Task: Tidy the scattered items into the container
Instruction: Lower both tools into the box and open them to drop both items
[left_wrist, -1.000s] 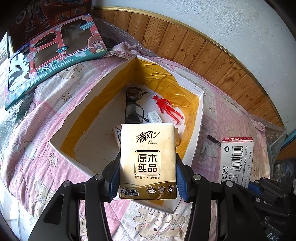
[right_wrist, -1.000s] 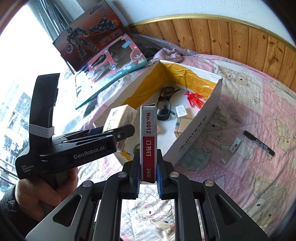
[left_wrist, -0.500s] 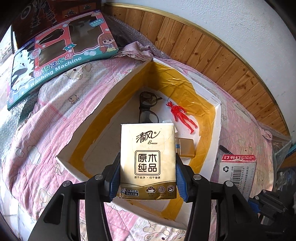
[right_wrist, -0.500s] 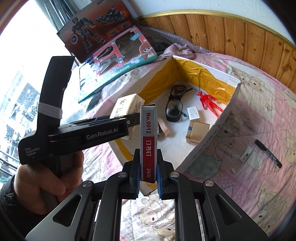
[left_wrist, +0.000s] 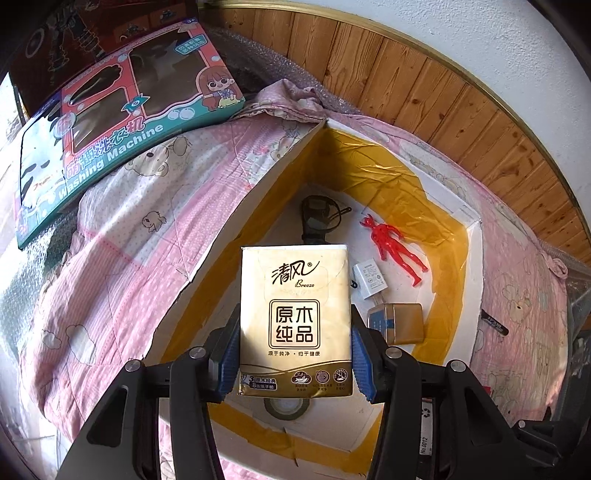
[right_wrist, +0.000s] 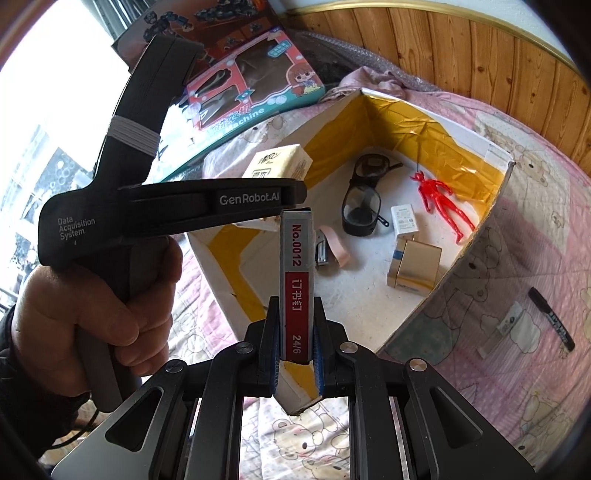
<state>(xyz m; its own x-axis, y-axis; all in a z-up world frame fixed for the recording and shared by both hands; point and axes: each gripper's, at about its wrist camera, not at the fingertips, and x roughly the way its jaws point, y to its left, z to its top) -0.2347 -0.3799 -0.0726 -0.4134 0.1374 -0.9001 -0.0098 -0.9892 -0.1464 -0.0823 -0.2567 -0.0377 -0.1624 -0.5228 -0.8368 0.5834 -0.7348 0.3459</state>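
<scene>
My left gripper (left_wrist: 294, 354) is clamped on a glossy gold tissue pack (left_wrist: 294, 321), its long axis upright between the blue pads (left_wrist: 229, 354), printed face toward the camera. It hangs over the near end of the open cardboard box (left_wrist: 236, 221), whose inner walls are lined with crinkled yellow tape. On the box's white floor lie dark-framed glasses (right_wrist: 364, 206), a translucent red figure (right_wrist: 441, 201) with its head toward the far wall, a white charger (right_wrist: 405, 221) and a small tan carton (right_wrist: 415, 267). My right gripper (right_wrist: 296, 354) pinches a slim staple box (right_wrist: 296, 284), narrow red-and-grey edge facing me, long axis upright, near the box's near wall. On the pink quilt (right_wrist: 517, 350) to the right, outside the box, a black marker (right_wrist: 551, 324) lies slantwise beside a small pale flat item (right_wrist: 502, 328). At far left, a toy washing machine package (left_wrist: 122, 122) rests on the bed.
</scene>
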